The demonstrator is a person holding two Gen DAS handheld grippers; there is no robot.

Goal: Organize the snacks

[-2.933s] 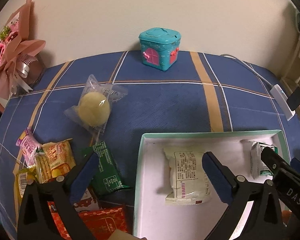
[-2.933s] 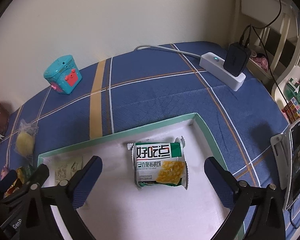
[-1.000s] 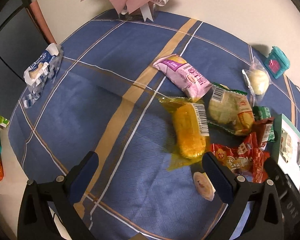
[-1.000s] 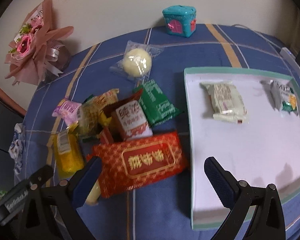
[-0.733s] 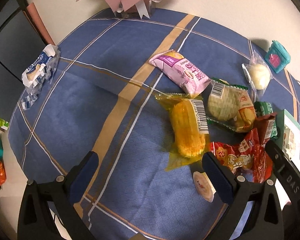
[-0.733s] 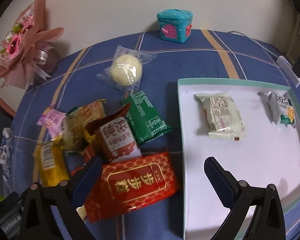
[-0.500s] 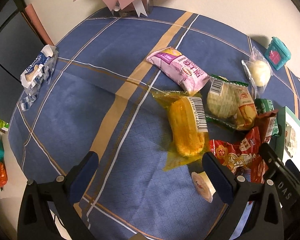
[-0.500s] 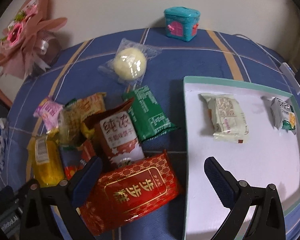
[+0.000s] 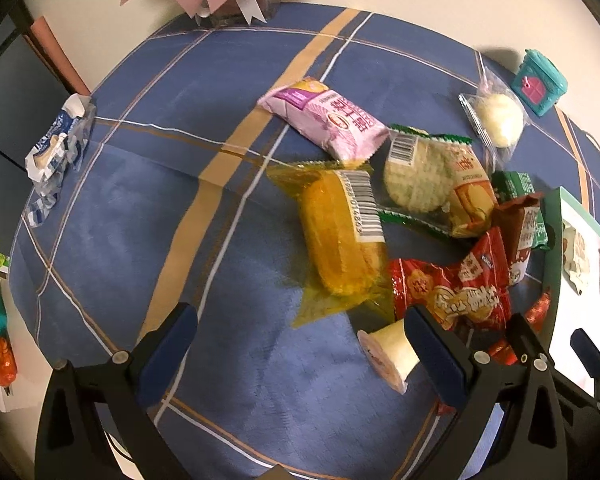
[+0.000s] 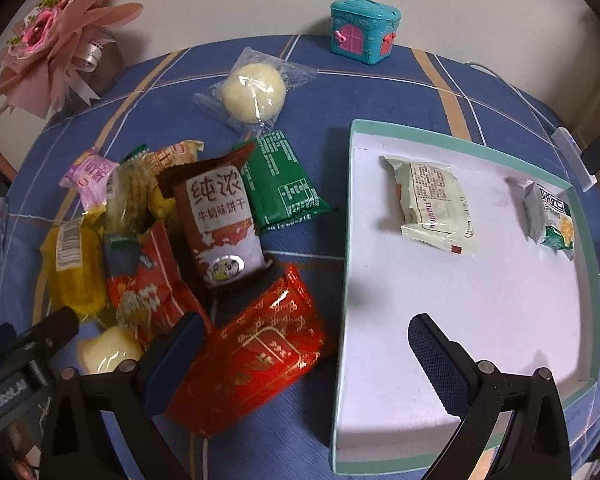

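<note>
Left tool [image 9: 300, 344] hangs spread wide and empty over the blue plaid tabletop [image 9: 148, 208], with the small cream jelly cup [image 9: 388, 354] lying on its side just inside the right finger. At twelve o'clock from that tool lies the yellow cellophane-wrapped cake [image 9: 340, 236], and beyond it the pink-purple snack packet [image 9: 324, 118]. At one o'clock sits the clear pack of round crackers [image 9: 432, 182], touching the red crinkled snack bag [image 9: 452, 288].

Right tool [image 10: 300, 356] is spread wide too, gripping nothing, its left finger above the shiny red-and-gold packet [image 10: 256, 348], its right finger over the white tray with the mint-green rim [image 10: 452, 292]. Inside the tray, at one o'clock, lie the pale green wrapped pastry [image 10: 432, 204] and, well apart toward two o'clock, the small green-and-white cracker pack [image 10: 550, 216]. At eleven o'clock the brown milk-biscuit pack [image 10: 220, 224] leans on the heap, touching the dark green packet [image 10: 284, 188]. Farther up, the clear-wrapped white bun [image 10: 254, 90] lies alone, and the teal house-shaped tin [image 10: 364, 32] stands by the wall.
</note>
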